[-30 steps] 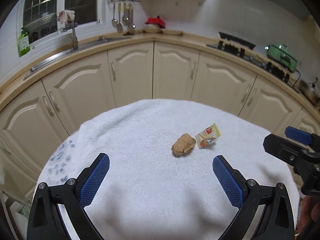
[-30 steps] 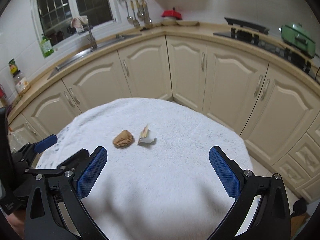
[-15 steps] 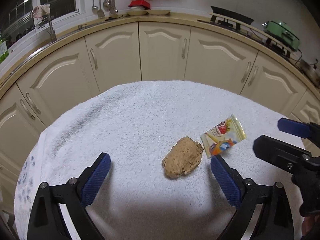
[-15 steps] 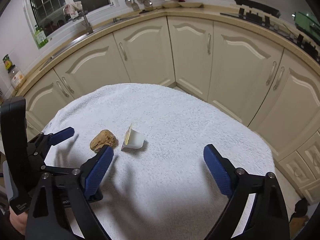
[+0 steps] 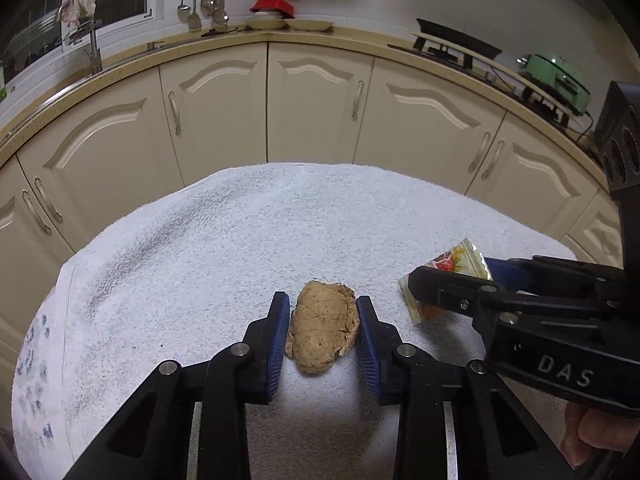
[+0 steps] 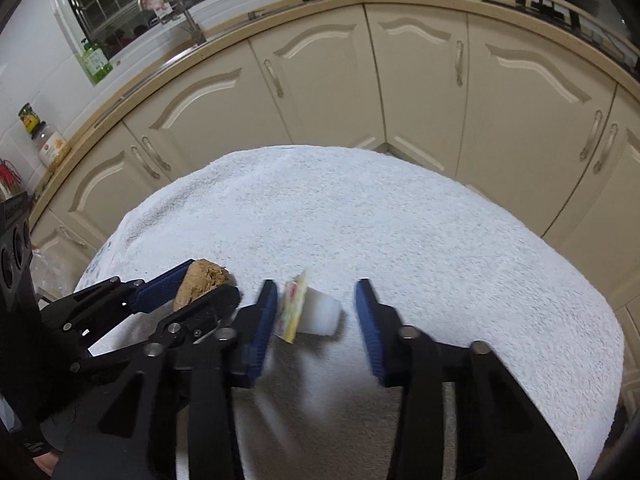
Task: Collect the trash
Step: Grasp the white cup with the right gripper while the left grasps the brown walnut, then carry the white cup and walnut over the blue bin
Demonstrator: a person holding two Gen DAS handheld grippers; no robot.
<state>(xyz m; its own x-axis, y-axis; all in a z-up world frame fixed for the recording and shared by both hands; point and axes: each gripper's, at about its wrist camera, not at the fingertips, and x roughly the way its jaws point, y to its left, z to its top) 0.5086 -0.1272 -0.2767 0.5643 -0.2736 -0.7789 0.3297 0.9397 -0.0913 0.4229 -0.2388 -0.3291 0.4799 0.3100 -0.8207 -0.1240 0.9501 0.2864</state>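
A brown crumpled lump (image 5: pixel 322 332) lies on the white towel (image 5: pixel 240 240) that covers the round table. My left gripper (image 5: pixel 322 300) straddles the lump, its jaws closing, and both blue pads (image 5: pixel 280 320) touch its sides. In the right wrist view the same lump (image 6: pixel 206 276) sits between the left fingers. A small white cup (image 6: pixel 320 314) with a colourful peeled lid (image 6: pixel 294 308) lies on its side. My right gripper (image 6: pixel 316 292) is closing around it. The left pad (image 6: pixel 266 312) meets the lid, and a gap remains at the right pad. The lid (image 5: pixel 460 260) also shows in the left wrist view.
Cream kitchen cabinets (image 5: pixel 312 100) curve behind the table under a counter with a sink tap (image 5: pixel 94 48), hanging utensils and a green pot (image 5: pixel 556 76). The towel's far edge (image 6: pixel 304 150) drops off toward the cabinets. A person's hand (image 5: pixel 592 432) holds the right gripper.
Both grippers came down toward the table and narrowed from wide open. The left one now clasps the brown lump, and the right one brackets the cup.
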